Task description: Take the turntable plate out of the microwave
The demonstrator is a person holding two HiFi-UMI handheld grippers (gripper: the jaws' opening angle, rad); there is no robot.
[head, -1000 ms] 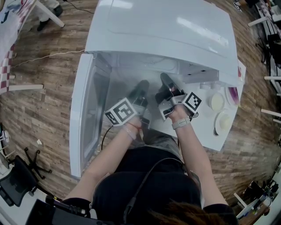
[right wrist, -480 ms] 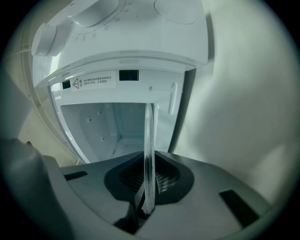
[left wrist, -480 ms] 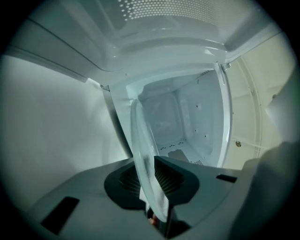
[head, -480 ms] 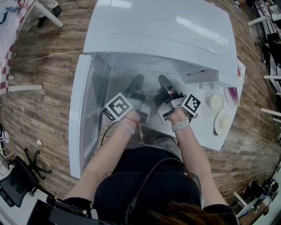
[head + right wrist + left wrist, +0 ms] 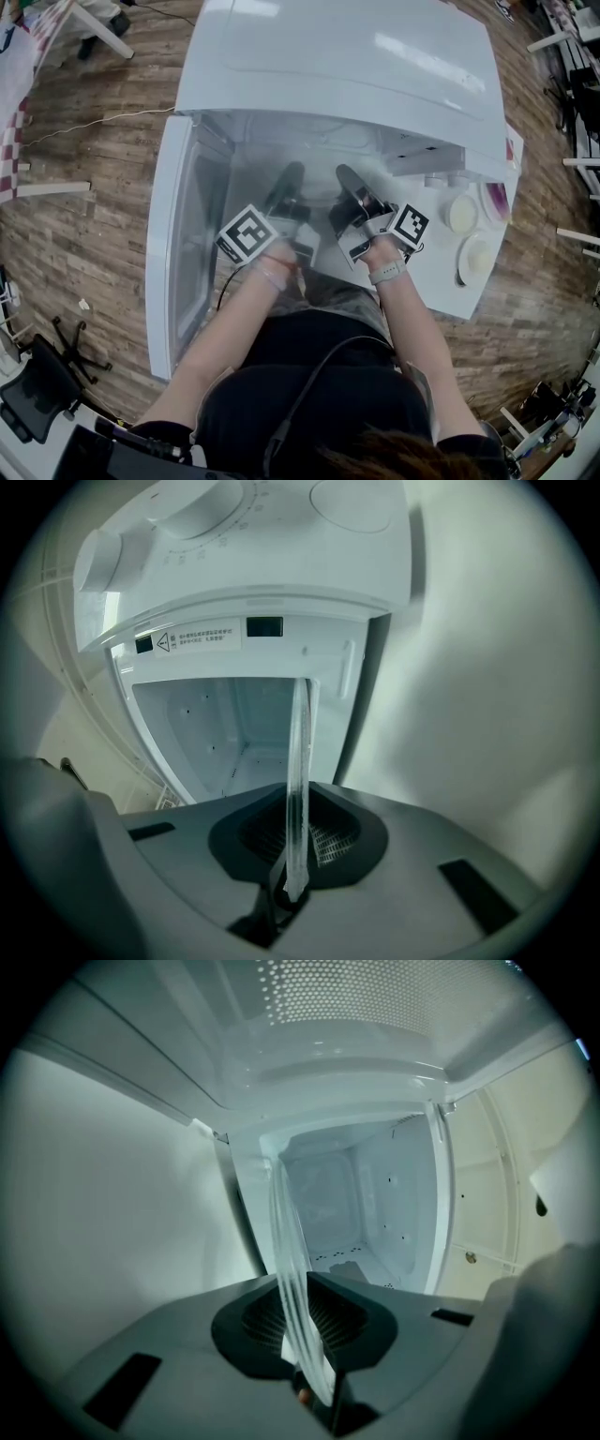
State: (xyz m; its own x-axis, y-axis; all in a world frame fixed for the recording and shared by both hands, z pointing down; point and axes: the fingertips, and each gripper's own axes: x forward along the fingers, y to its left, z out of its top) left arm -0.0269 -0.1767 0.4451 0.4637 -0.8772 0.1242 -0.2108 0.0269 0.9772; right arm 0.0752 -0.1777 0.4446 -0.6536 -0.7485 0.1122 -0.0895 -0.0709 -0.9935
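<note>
Head view: a white microwave (image 5: 347, 56) stands with its door (image 5: 187, 244) swung open to the left; a person reaches both arms toward the open cavity; the left claw (image 5: 292, 172) and the right claw (image 5: 346, 174) point into the opening side by side, near each other, each with its marker cube behind it; the clear glass between them is hardly made out from here; to the right of the microwave a white desk (image 5: 441, 281) carries two small pale dishes (image 5: 462, 216) and a plate with a purple middle (image 5: 497, 202); the floor (image 5: 84, 169) is wood planking.

Left gripper view: the left claw (image 5: 305, 1314) is clamped on the rim of the turntable plate (image 5: 286, 1241); its jaws have just been closing, and the glass sits between the ribbed pads, seen edge-on as a thin, slightly tilted band that reaches forward to the mouth of the cavity; the perforated back and side walls of the cavity show beyond it.

Right gripper view: the right claw (image 5: 295, 844) is likewise pinched on the turntable plate (image 5: 298, 752), the rim standing between the pads as a narrow upright strip of glass; ahead lies the cavity, and above it the control panel with a round knob (image 5: 98, 560) and a warning label (image 5: 192, 639); how far the plate still sits inside the cavity cannot be told.
</note>
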